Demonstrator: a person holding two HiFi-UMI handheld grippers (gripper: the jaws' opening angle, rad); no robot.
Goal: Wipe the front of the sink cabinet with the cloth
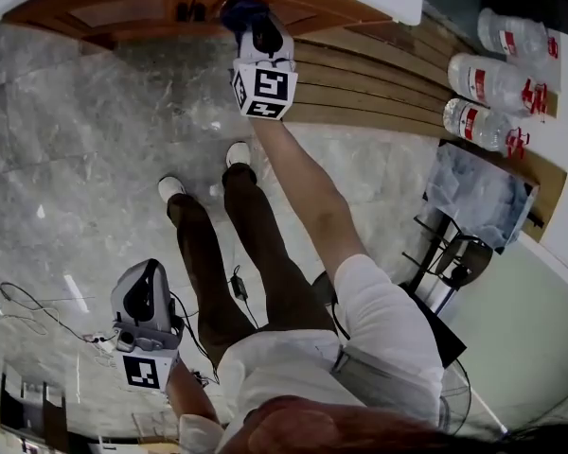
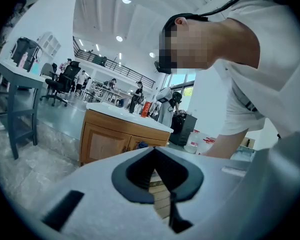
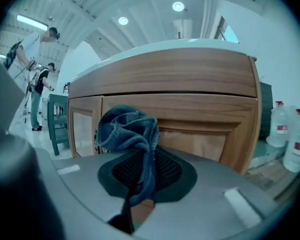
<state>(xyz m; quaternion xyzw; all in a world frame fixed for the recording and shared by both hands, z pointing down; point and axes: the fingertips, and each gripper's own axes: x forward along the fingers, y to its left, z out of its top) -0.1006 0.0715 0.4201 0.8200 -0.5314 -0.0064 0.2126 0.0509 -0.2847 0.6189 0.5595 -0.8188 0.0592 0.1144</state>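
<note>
Some cloth [image 3: 129, 129] hidden inside right gripper [image 3: 140, 176].

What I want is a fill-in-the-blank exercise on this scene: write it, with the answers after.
1. The right gripper is shut on a cloth coloured ____.
2. The left gripper, fingers together, holds ____.
3. The wooden sink cabinet has a ____ top.
4. ____ water bottles show at the head view's right.
Missing words: blue; nothing; white; three.
</note>
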